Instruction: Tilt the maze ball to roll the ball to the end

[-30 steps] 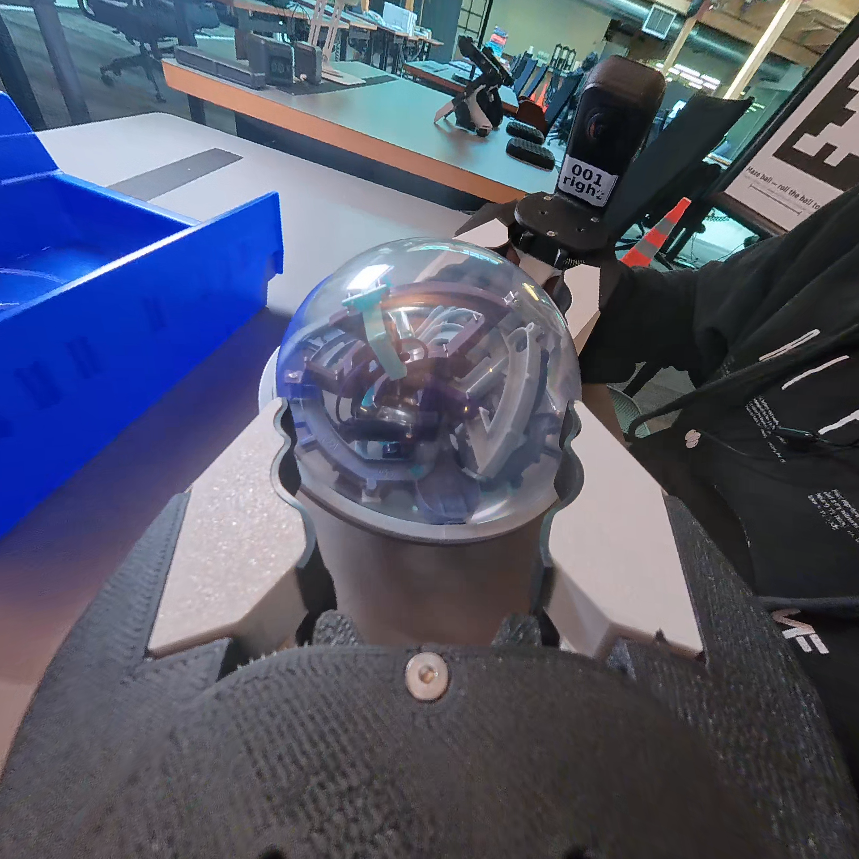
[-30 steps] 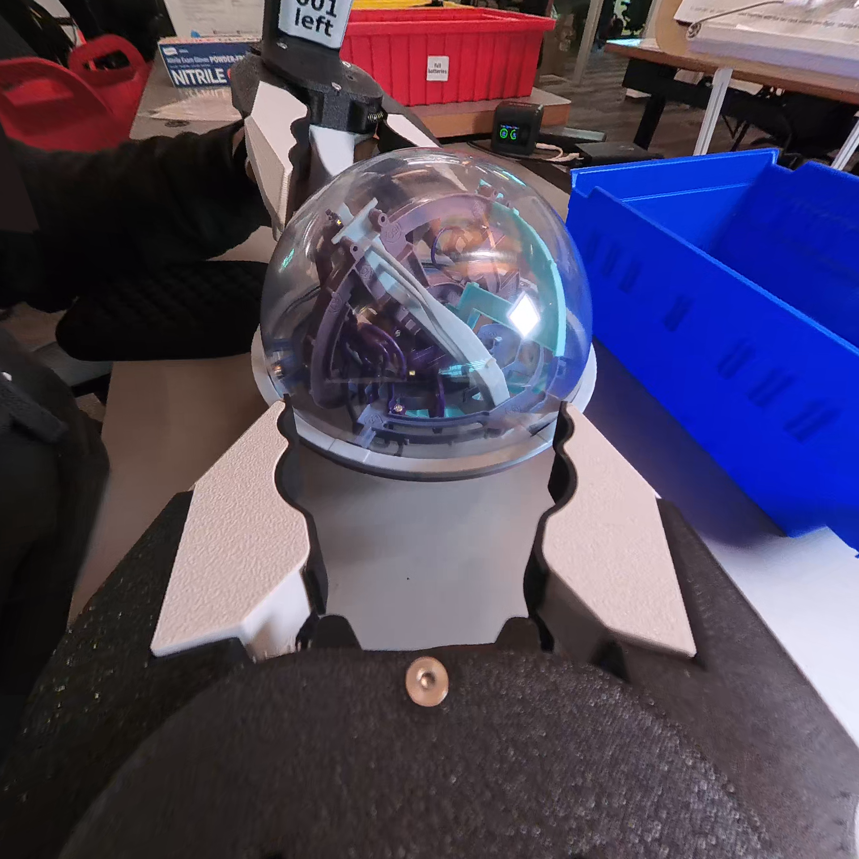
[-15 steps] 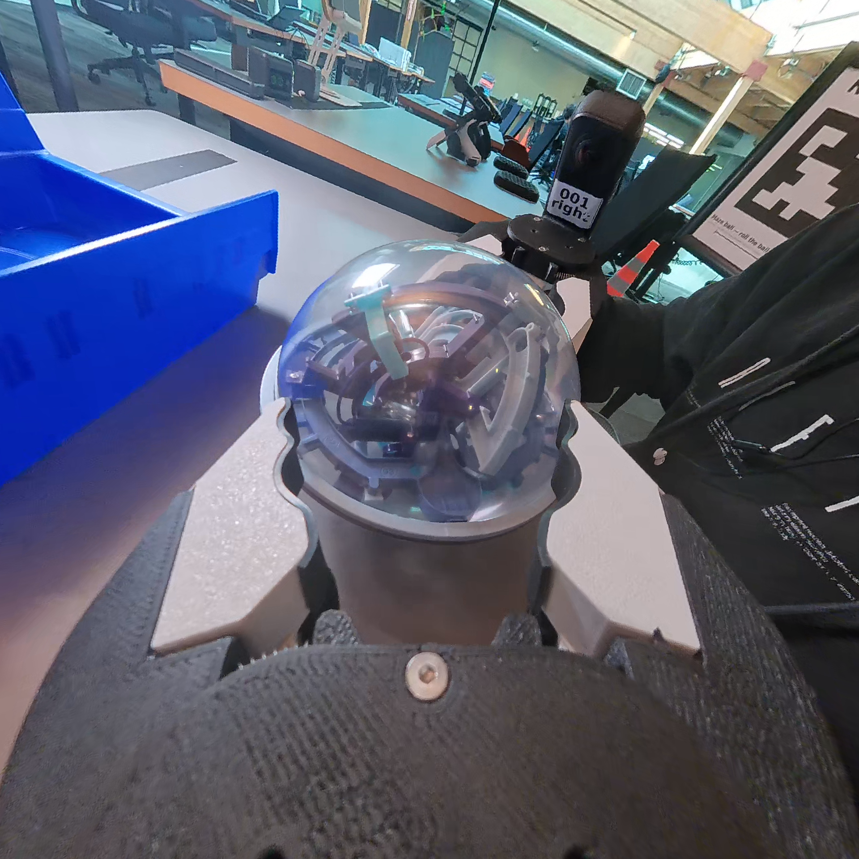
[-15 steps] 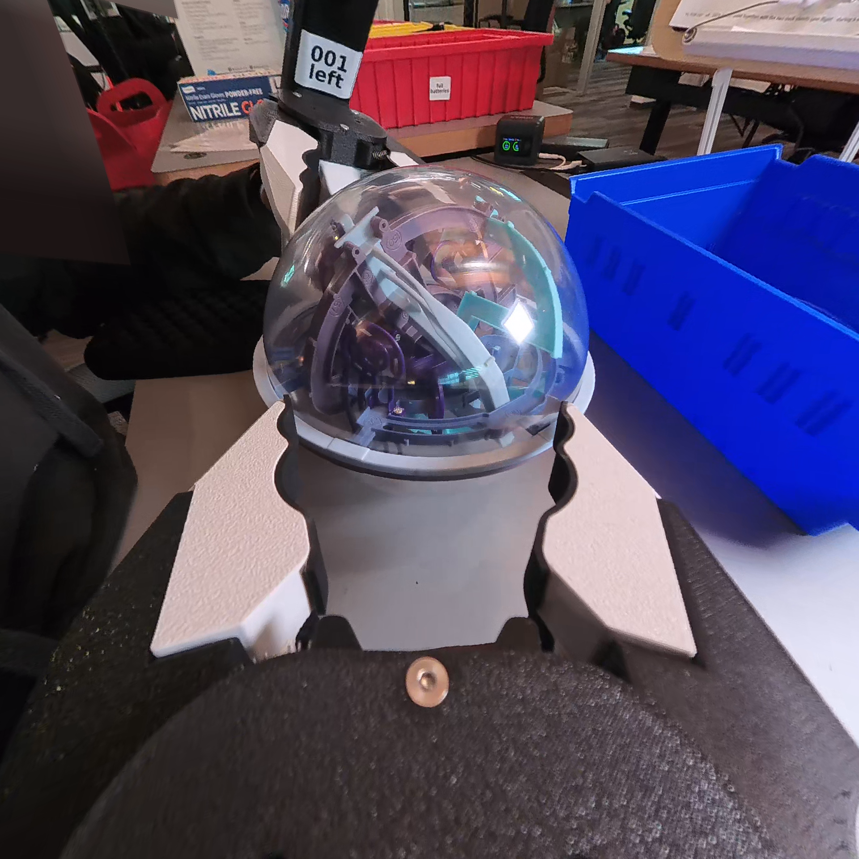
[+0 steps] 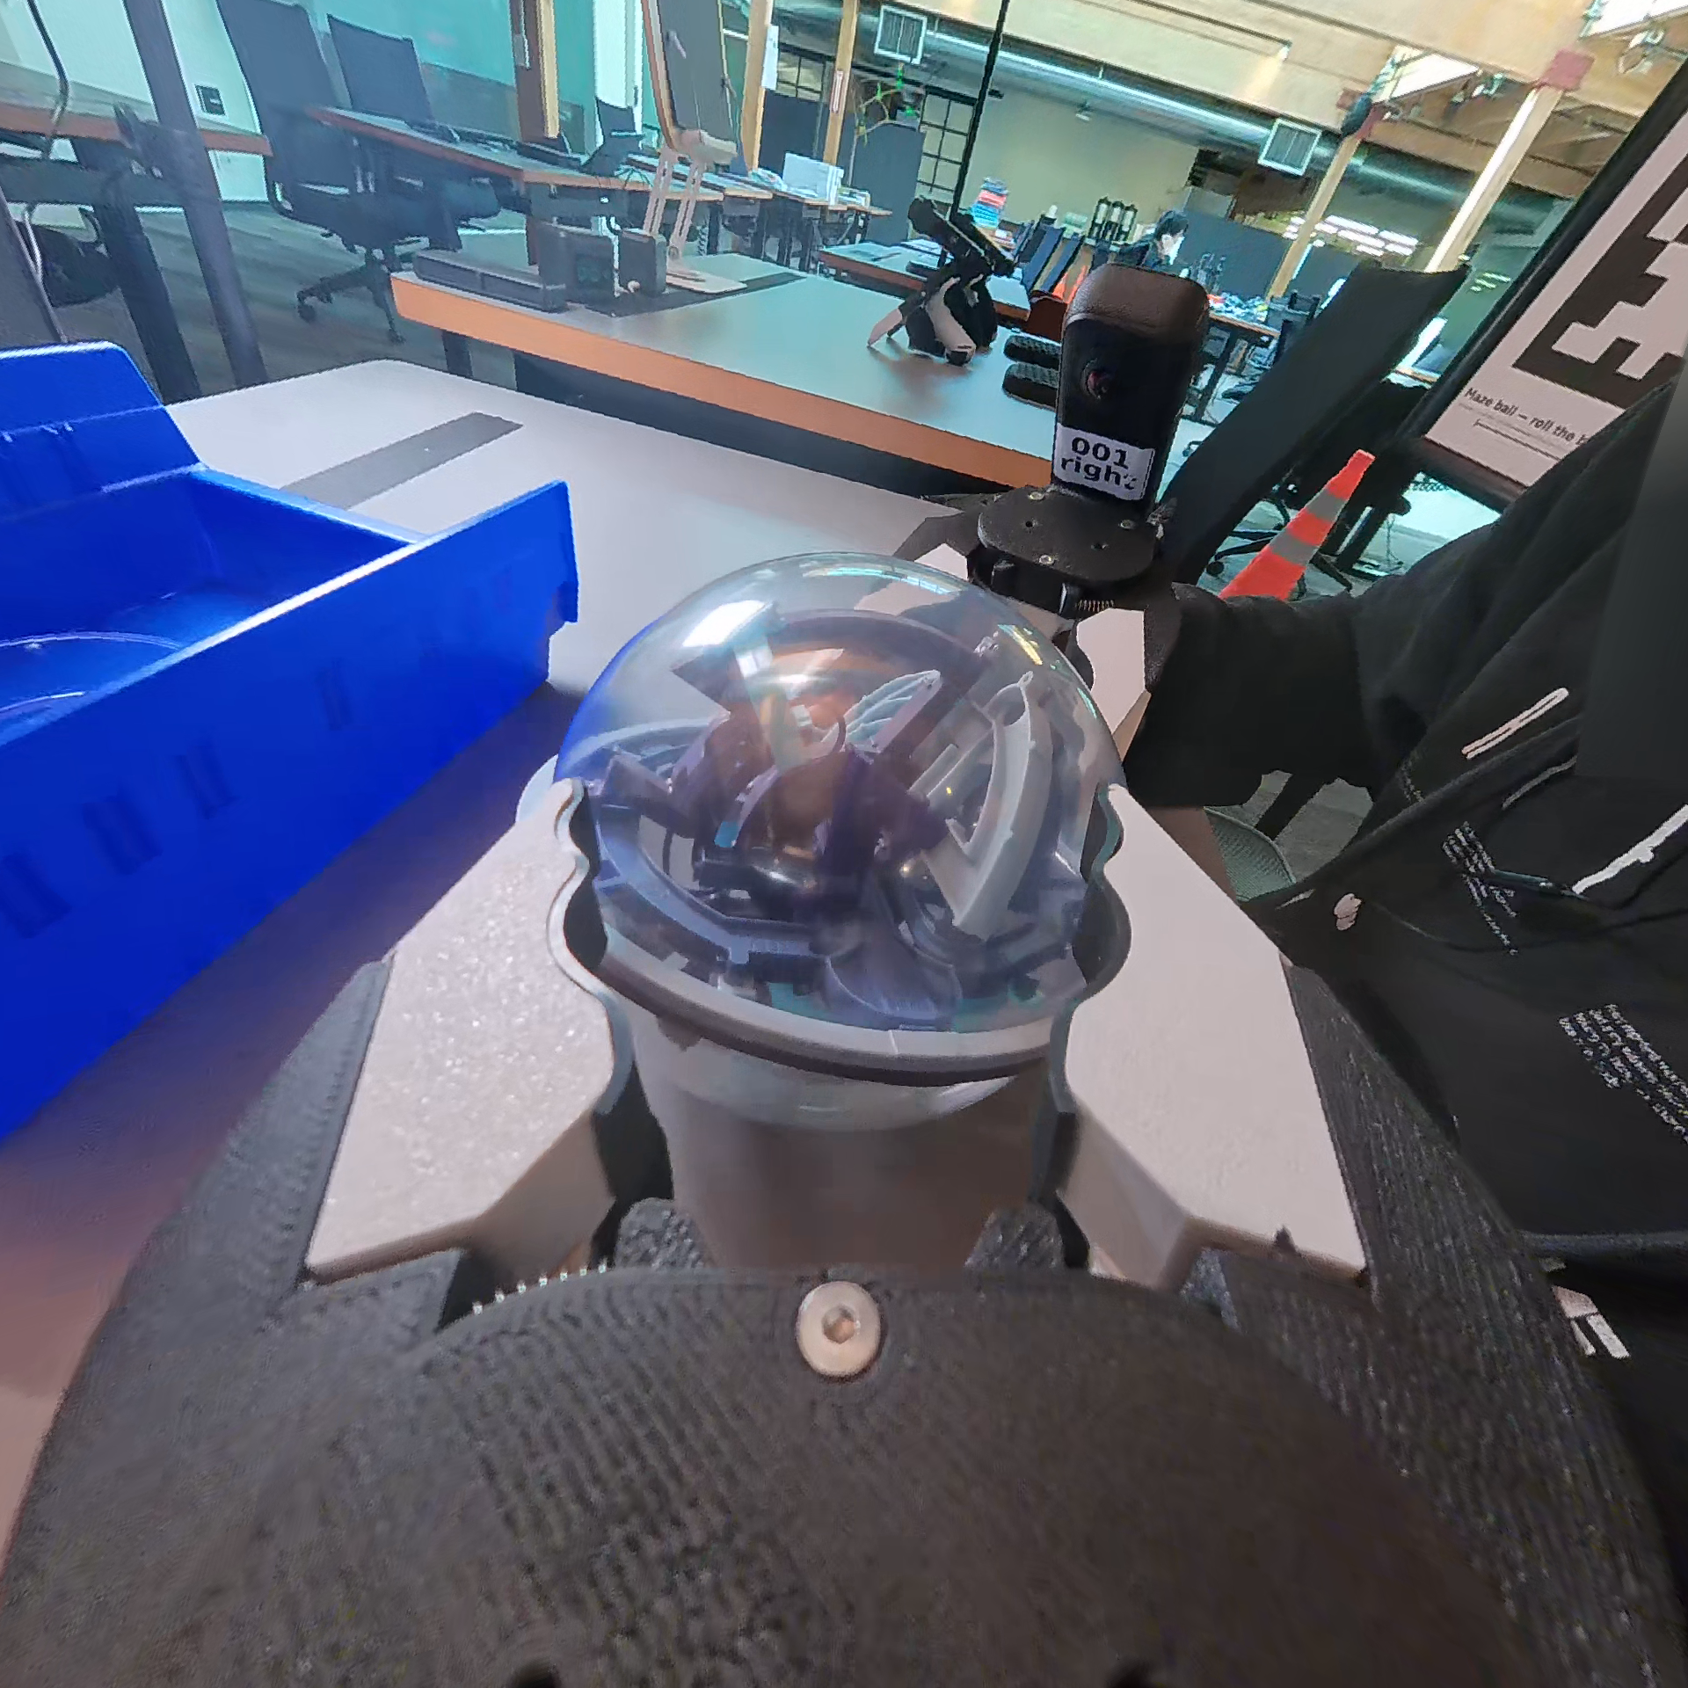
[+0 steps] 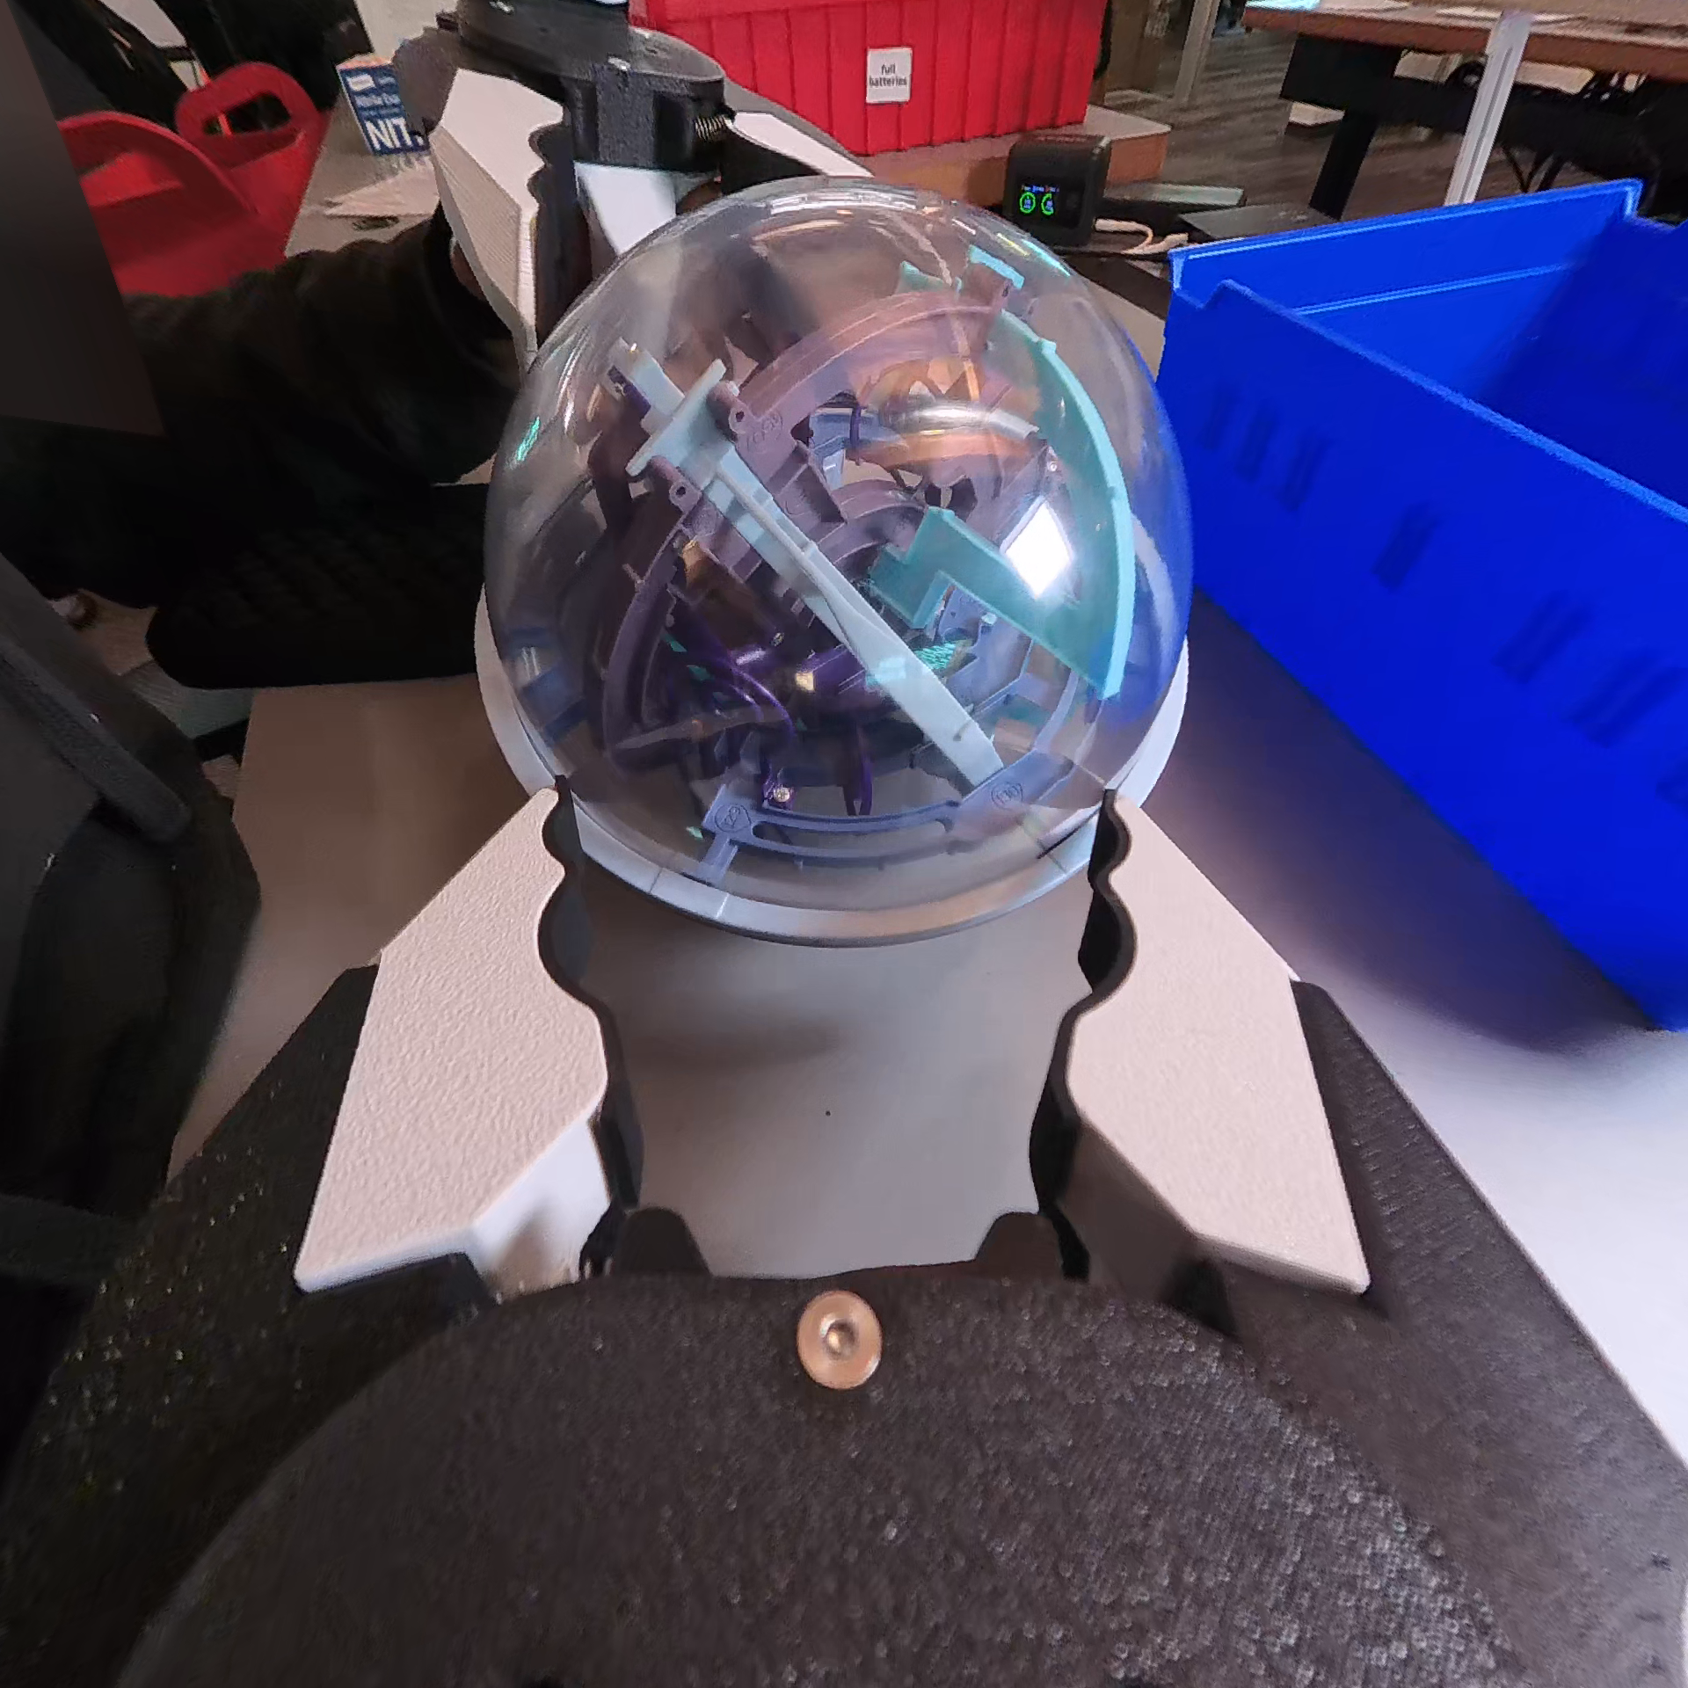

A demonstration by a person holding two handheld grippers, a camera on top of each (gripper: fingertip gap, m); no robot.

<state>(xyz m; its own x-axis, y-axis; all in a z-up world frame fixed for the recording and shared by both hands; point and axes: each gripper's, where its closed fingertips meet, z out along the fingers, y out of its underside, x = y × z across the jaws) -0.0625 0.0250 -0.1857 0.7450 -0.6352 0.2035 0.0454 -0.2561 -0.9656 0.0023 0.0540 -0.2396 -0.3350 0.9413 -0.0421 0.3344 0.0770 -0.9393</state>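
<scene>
Right now the left gripper point(image 5: 836, 923) is clamping the maze ball point(image 5: 836, 804) at frame centre, both pale fingers point(image 5: 484, 1032) pressing its lower rim. Opposite, the right gripper point(image 6: 831, 877) is gripping the same clear sphere point(image 6: 836, 548) from the other side. Beside it, a blue bin point(image 5: 228, 694) is sitting on the table point(image 5: 731, 511) at left.

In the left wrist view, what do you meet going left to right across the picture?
Blue bin → maze ball held between the left gripper fingers → black sleeve → black jacket.
</scene>
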